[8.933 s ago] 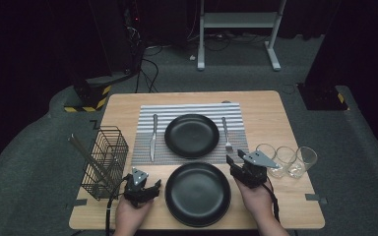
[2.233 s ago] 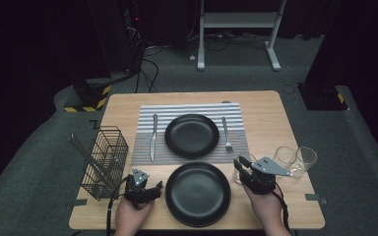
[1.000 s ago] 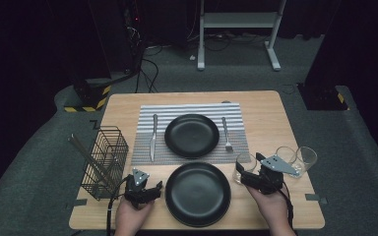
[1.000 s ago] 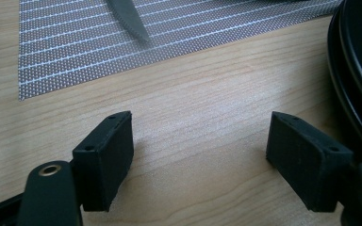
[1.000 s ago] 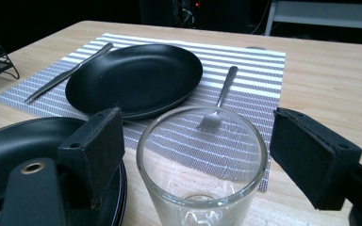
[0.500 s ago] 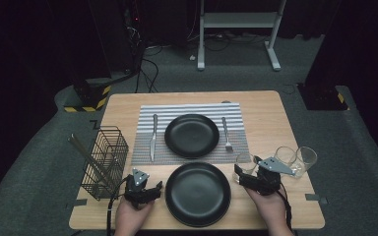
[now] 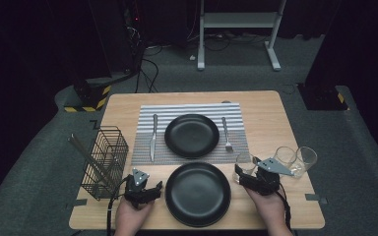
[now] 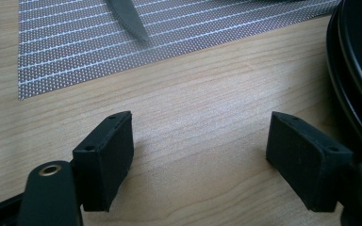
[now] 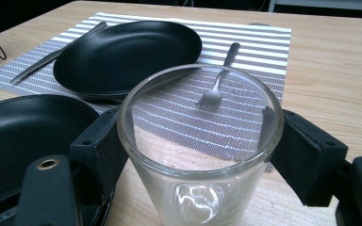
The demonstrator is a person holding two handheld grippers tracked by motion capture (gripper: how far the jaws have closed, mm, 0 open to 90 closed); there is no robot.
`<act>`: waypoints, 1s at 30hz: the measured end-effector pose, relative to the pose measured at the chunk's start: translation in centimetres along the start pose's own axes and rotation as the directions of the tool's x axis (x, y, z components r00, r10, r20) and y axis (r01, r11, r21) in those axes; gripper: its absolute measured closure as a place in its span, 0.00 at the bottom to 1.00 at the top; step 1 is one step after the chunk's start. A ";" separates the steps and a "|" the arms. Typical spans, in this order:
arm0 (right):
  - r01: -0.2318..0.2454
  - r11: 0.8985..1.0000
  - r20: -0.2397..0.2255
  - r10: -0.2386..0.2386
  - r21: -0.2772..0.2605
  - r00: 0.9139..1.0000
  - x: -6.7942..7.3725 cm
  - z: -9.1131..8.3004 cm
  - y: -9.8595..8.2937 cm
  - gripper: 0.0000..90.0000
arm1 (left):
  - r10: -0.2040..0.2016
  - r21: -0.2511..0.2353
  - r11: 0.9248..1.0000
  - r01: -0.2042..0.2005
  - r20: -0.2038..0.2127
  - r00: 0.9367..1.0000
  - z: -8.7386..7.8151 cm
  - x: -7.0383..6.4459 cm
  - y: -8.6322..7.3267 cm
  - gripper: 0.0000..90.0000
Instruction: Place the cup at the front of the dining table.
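Observation:
A clear drinking glass (image 9: 201, 193) stands upright between the jaws of my right gripper (image 9: 200, 141), and both pads press its sides. In the high view that glass (image 7: 245, 162) is just right of the front black plate (image 7: 198, 192), with my right gripper (image 7: 244, 173) shut on it. I cannot tell whether the glass rests on the wood or hangs above it. My left gripper (image 7: 155, 188) lies on the table left of the front plate. Its jaws are wide open over bare wood (image 8: 202, 146), and the plate's rim (image 8: 353, 70) is at their right.
A striped placemat (image 7: 192, 152) carries a second black plate (image 7: 192, 135), a knife (image 7: 152, 137) and a fork (image 7: 225, 133). Two more glasses (image 7: 295, 158) stand at the right edge. A wire basket (image 7: 106, 162) with a long utensil stands at the left.
My right gripper has taken one of three glasses from the right-hand group and carried it left, to beside the front plate. The left gripper has stayed put.

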State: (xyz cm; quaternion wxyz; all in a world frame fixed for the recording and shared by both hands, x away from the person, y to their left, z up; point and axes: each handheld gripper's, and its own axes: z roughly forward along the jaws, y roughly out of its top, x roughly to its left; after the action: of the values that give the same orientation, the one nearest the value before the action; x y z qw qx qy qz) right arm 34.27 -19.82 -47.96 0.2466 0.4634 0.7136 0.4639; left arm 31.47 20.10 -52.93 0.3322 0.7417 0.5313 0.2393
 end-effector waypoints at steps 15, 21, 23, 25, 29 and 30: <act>0.014 1.000 0.008 -0.014 -0.016 1.000 0.2 0.4 -0.2 0.30 | 0.000 0.000 1.000 0.000 0.000 1.000 0.0 0.0 0.0 0.26; 0.019 1.000 0.022 -0.019 -0.010 1.000 0.3 0.4 -0.1 0.31 | 0.000 0.000 1.000 0.000 0.000 1.000 0.0 0.0 0.0 0.26; 0.012 1.000 0.026 -0.011 -0.004 1.000 0.2 0.4 0.0 0.31 | 0.001 0.000 1.000 -0.001 0.000 1.000 0.0 0.0 0.0 0.26; 0.011 1.000 0.029 -0.011 -0.003 1.000 0.2 0.3 0.1 0.31 | 0.000 0.000 1.000 0.000 0.000 1.000 0.0 0.0 0.0 0.26; 0.008 1.000 0.035 -0.007 -0.020 0.999 0.1 0.0 0.3 0.31 | 0.000 0.000 1.000 0.000 0.000 1.000 0.0 0.0 0.0 0.26; 0.009 1.000 0.035 -0.008 -0.025 0.999 0.1 -0.1 0.4 0.31 | 0.000 -0.001 1.000 0.000 0.000 1.000 0.0 0.0 0.0 0.26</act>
State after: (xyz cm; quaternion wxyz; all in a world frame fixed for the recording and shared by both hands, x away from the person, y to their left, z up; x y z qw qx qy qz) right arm 34.28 -19.72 -47.53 0.2670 0.4651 0.7052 0.4638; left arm 31.48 20.11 -52.93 0.3325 0.7417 0.5310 0.2394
